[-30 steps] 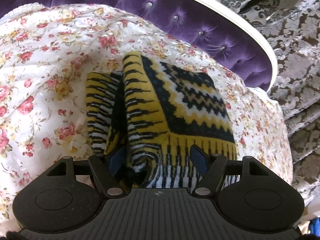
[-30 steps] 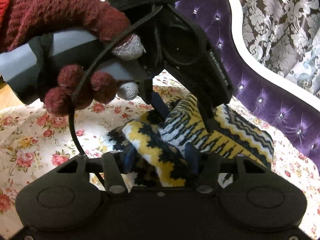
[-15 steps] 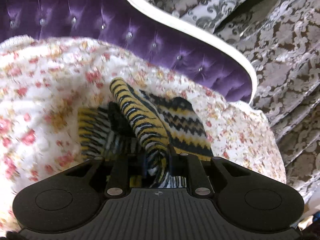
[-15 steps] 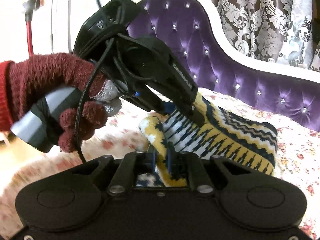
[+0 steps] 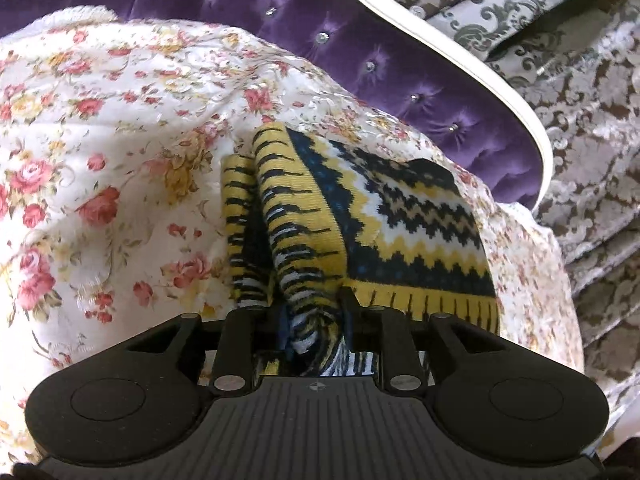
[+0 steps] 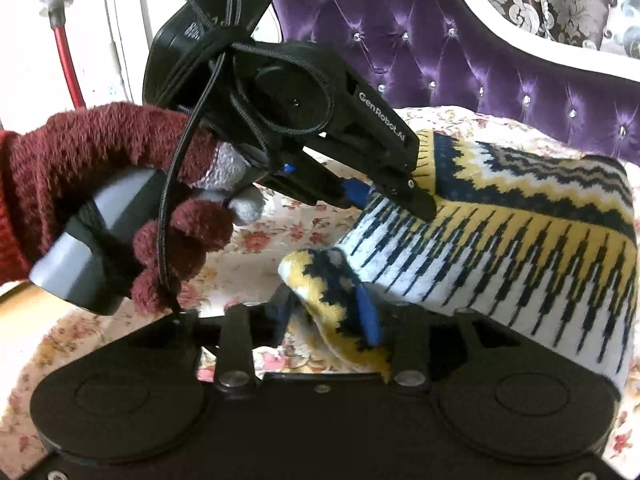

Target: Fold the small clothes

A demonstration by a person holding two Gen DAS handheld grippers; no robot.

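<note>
While we look along our left gripper (image 5: 314,332), we see a yellow, black and white knit cloth (image 5: 384,216) folded on the flowery bed cover (image 5: 100,152), close to the purple headboard (image 5: 360,40) on the far side. The jaws of that gripper are narrow and opening, with a bunched fold of the cloth still pressed between them. Our right gripper (image 6: 326,316) is opening wider. A near corner of the cloth sits between its blue pads (image 6: 368,312), but we cannot tell if they press it. A hand in a red glove (image 6: 120,184) holds the left gripper on the left.
</note>
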